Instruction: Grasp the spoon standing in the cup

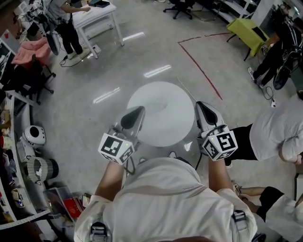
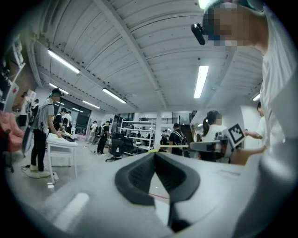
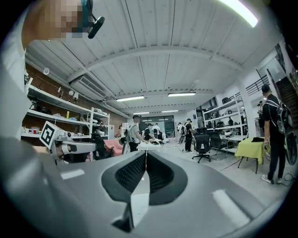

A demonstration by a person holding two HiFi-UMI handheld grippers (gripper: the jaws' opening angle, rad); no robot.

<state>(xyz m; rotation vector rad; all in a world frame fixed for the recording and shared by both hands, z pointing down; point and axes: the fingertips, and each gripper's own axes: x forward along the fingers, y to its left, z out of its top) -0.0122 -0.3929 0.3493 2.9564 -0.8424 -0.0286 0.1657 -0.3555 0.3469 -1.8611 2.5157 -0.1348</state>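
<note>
1. Head view: you hold the left gripper (image 1: 135,116) and the right gripper (image 1: 204,112) at the near edge of the round white table (image 1: 165,127). Neither spoon nor cup shows on it.
2. Left gripper view: the jaws meet at their tips with nothing between them. It looks out across the room.
3. Right gripper view: the jaws are likewise together and empty.

With no cup in sight, this could be before any reach or after the cup was cleared away, so I can't name the step.

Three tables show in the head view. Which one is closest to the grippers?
The round white table, right by both the left gripper and right gripper. The rectangular white table stands far off top left, the yellow-green table far top right.
</note>
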